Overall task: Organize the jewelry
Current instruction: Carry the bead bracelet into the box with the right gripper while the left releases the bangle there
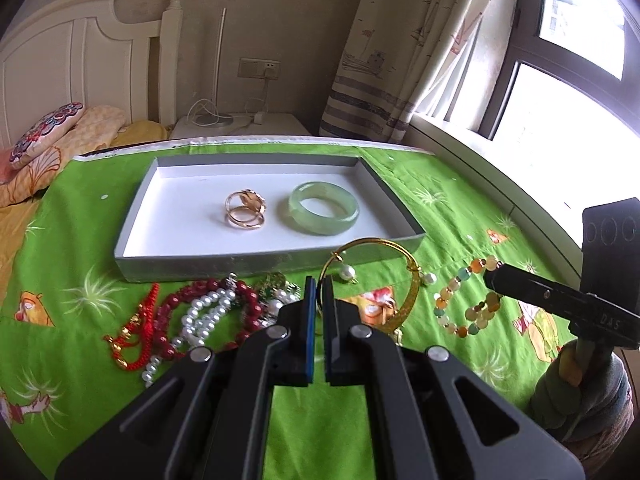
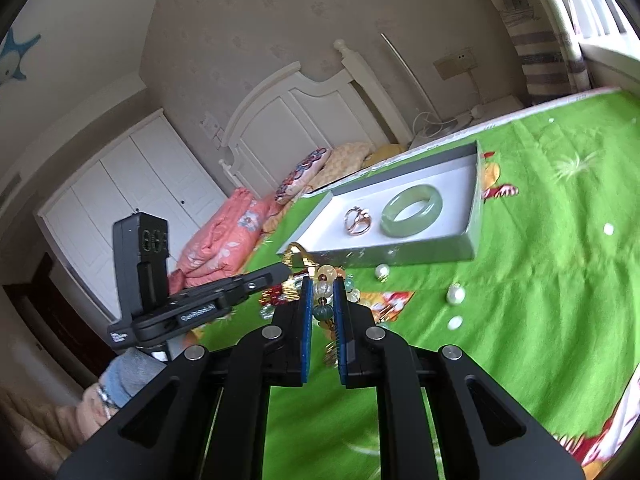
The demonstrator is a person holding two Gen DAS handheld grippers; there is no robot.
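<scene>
Left tool [image 1: 319, 280], angled down, clamps the gold bangle [image 1: 404, 280] clear of the surface [image 1: 460, 208]; right tool [image 2: 323, 282] apparently pinches the bead bracelet [image 1: 466, 300]; tray [image 1: 136, 216] holds one jade bangle [image 1: 324, 208], two rings [image 1: 245, 208].

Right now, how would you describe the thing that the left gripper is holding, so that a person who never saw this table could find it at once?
Start at the grey tray on the green cloth. At the tray's near wall, the left gripper is shut on a gold bangle, tilted up over that wall. It is a thin metal hoop with hanging white pearls, unlike the beaded strands around it.
</scene>
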